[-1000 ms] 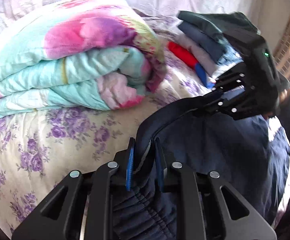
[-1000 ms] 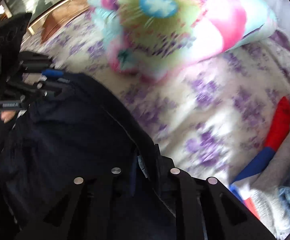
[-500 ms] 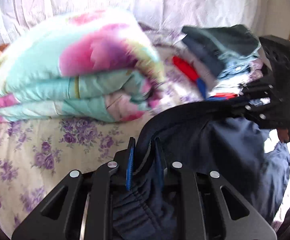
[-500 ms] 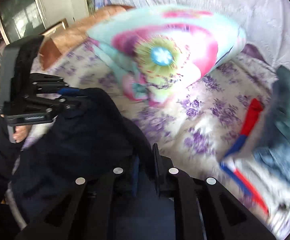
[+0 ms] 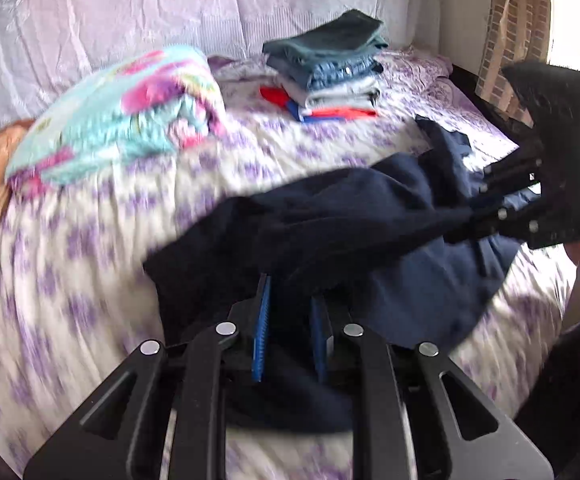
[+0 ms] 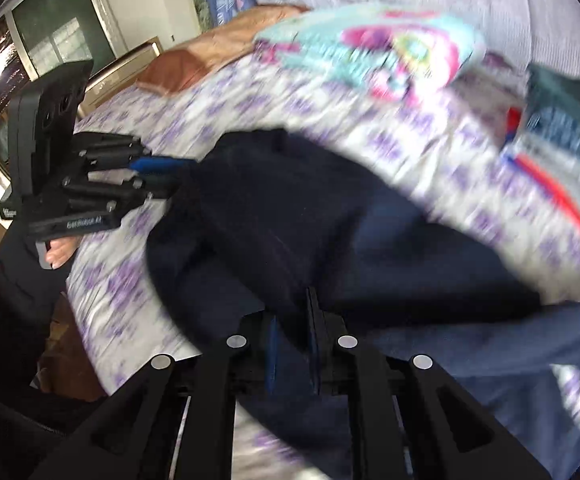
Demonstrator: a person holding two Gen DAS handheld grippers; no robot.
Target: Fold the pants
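Dark navy pants (image 5: 362, 216) hang stretched between my two grippers above the flowered bed. My left gripper (image 5: 290, 300) is shut on one end of the waistband, the cloth bunched between its blue pads. My right gripper (image 6: 294, 312) is shut on the other end of the pants (image 6: 290, 216). In the left wrist view the right gripper (image 5: 486, 208) shows at the right with cloth in its fingers. In the right wrist view the left gripper (image 6: 162, 174) shows at the left, a hand under it. The legs trail onto the bed behind.
A folded pink and turquoise quilt (image 5: 130, 112) lies at the back left of the bed (image 5: 70, 280). A stack of folded clothes (image 5: 330, 60) sits at the back by the headboard. A curtain and window (image 5: 526, 20) are at the right, a cabinet (image 6: 62, 32) at the left.
Both grippers have pulled back from the quilt and the clothes stack, carrying the pants with them. The quilt and stack now look smaller and farther off, and more bed shows.
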